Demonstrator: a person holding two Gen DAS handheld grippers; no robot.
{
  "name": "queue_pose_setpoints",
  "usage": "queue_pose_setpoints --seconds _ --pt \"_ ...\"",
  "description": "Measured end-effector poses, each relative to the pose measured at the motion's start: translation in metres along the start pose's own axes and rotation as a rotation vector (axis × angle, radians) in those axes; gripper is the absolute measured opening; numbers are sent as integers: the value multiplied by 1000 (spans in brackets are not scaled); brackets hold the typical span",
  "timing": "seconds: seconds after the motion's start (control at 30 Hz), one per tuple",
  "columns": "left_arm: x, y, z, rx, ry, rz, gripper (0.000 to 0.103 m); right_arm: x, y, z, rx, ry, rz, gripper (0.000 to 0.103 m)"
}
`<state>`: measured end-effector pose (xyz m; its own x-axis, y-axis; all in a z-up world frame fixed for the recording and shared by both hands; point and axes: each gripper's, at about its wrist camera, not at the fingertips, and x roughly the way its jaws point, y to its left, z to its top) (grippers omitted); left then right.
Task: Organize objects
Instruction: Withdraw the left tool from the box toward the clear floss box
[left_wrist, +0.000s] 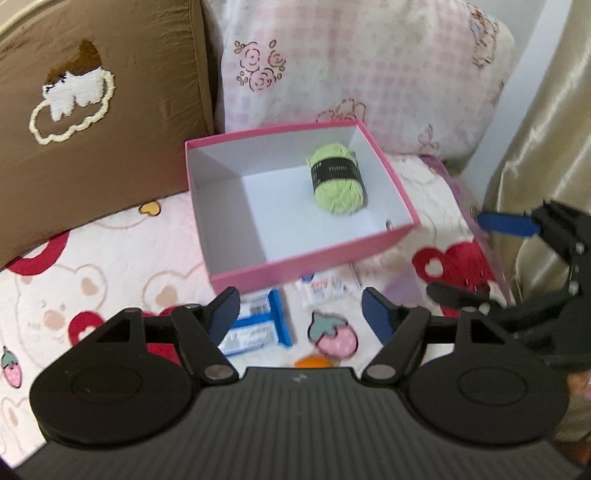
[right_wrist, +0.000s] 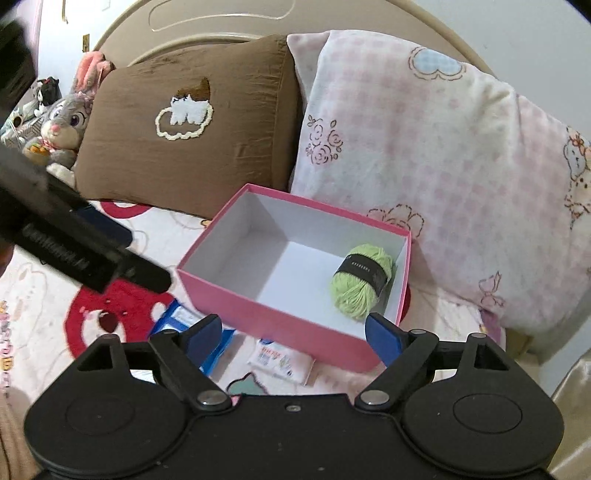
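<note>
**Both grippers open above a bed with a pink box**

At the left edge of the bed, seen from the right wrist, a plush rabbit (right_wrist: 66, 122) sits beside a brown pillow (right_wrist: 192, 122). To the right of that pillow leans a pink checked pillow (right_wrist: 424, 166). Both stand along the head of the bed.

The blanket (left_wrist: 110, 266), printed with bears and strawberries, carries a pink box (left_wrist: 314, 258) just in front of the pillows. The box is open at the top, white inside. A green yarn ball (left_wrist: 338, 181) with a black band lies in its right half, near the right wall.

On the blanket along the box's near side lie a blue packet (left_wrist: 258, 325) and, to its right, a small white packet (left_wrist: 325, 291). An orange thing (left_wrist: 314, 362) shows only partly behind the gripper body.

The left gripper (left_wrist: 301, 317) hangs over these packets, fingers spread apart, holding nothing. The right gripper (right_wrist: 293, 338) hangs over the box's near right corner, fingers likewise wide apart and empty.
</note>
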<state>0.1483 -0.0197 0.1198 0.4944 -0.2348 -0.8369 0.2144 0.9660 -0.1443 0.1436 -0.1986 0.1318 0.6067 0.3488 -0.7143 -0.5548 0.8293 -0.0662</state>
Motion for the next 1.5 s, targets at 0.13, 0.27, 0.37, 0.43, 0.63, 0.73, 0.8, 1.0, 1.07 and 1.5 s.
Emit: queue_pose_setpoints --seconds 0.13,0.27,0.37,0.43,0.63,0.73,0.8,1.0,1.07,1.5 --pt "-22 2 -19 29 22 7 81 -16 5 -3 8 28 23 94" --pt "-39 3 -35 61 20 -4 83 -28 10 -8 35 70 62 94" --pt "-50 5 -45 71 15 1 85 -34 14 -13 39 84 77 94" --pt "-55 5 -52 77 15 5 86 -40 20 -17 23 81 73 95" --pt "-64 9 -68 89 27 -12 89 -55 38 -29 -19 86 79 95" --pt "-65 11 -75 99 38 -26 91 -57 47 -33 -38 95 94 95" --pt "-65 12 -79 105 45 -20 91 -56 52 -36 -50 107 108 95" --pt "-64 18 -89 102 50 -11 92 -58 68 -42 -92 110 132 95" --pt "-63 23 -92 87 51 -20 92 -57 73 -45 -109 111 142 95" --pt "-16 54 -115 -12 -11 -81 92 -23 96 -74 -144 69 256 95"
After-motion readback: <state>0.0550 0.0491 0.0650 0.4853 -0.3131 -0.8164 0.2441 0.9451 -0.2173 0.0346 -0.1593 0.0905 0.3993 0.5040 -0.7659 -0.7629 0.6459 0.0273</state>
